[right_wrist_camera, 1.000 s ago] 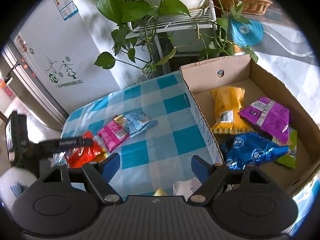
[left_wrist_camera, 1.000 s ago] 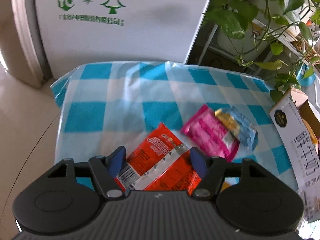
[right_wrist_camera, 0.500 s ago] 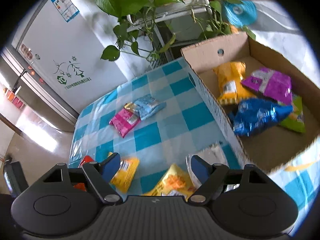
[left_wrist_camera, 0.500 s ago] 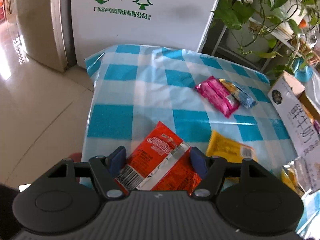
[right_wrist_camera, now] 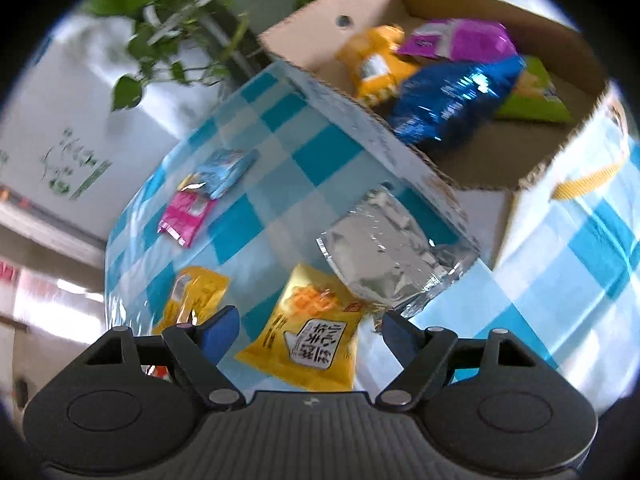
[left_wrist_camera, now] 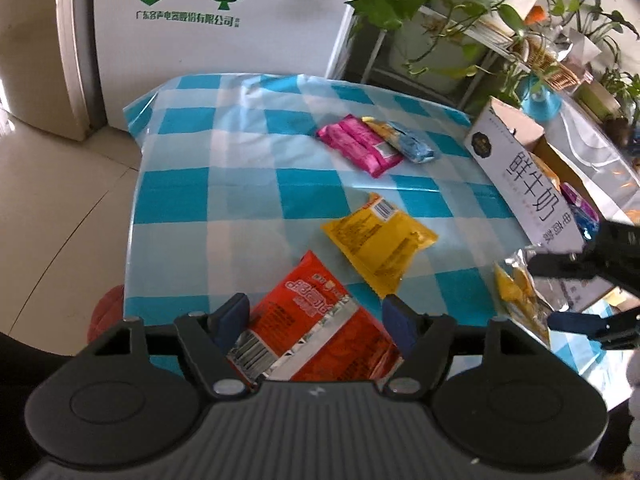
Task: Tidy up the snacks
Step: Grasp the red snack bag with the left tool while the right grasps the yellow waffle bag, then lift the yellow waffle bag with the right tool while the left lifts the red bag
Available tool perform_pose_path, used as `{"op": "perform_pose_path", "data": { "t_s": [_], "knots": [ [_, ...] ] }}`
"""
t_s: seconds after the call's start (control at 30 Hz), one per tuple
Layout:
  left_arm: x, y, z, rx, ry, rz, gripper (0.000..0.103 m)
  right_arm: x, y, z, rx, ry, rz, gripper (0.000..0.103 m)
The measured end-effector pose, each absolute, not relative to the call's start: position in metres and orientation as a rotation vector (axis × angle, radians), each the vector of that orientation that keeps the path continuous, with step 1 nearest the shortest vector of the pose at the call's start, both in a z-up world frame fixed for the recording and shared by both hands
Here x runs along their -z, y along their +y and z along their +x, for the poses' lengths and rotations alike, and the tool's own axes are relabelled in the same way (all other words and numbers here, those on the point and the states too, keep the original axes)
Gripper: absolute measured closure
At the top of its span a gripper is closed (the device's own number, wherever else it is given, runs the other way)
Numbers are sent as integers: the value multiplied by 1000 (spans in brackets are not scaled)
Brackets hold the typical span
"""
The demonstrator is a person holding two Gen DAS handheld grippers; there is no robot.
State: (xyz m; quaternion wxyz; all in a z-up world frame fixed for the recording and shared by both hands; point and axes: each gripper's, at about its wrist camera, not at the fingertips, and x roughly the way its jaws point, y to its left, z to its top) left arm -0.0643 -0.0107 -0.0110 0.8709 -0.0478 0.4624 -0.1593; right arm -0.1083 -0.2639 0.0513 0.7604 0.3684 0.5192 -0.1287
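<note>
Left wrist view: lower end of the red snack packet (left_wrist_camera: 316, 328) hidden behind the left gripper (left_wrist_camera: 316, 320) body; whether the pads still touch it cannot be told. Cardboard box (left_wrist_camera: 524, 184) cut by the right picture edge; its contents mostly hidden behind the near wall. Right gripper (left_wrist_camera: 576, 292) only partly in frame at the right edge. A red round object (left_wrist_camera: 106, 312) below the worktop edge, too little showing to identify.

Right wrist view: whole frame motion-blurred; print on the silver packet (right_wrist_camera: 396, 252) unreadable. Green packet (right_wrist_camera: 536, 96) in the box half covered by the blue bag (right_wrist_camera: 452, 96). Yellow packet (right_wrist_camera: 196, 300) partly hidden behind the left blue pad (right_wrist_camera: 220, 332).
</note>
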Motion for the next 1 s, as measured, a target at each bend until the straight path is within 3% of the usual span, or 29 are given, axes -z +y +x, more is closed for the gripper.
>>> {"op": "perform_pose_path", "data": {
  "t_s": [0.47, 0.57, 0.73, 0.9, 1.0],
  "knots": [
    [12, -6, -69, 213, 976, -132, 27, -48, -251, -104, 296, 1178, 759, 16],
    [13, -5, -68, 200, 990, -158, 22, -44, -243, -100, 287, 1203, 697, 16],
    [12, 2, -66, 177, 993, -214, 22, -34, -223, -95, 268, 1243, 586, 25],
    [13, 0, -66, 198, 991, -203, 21, -36, -206, -93, 249, 1234, 443, 42],
    [15, -10, -66, 247, 999, -104, 20, -37, -208, -93, 197, 1226, 486, 44]
  ]
}}
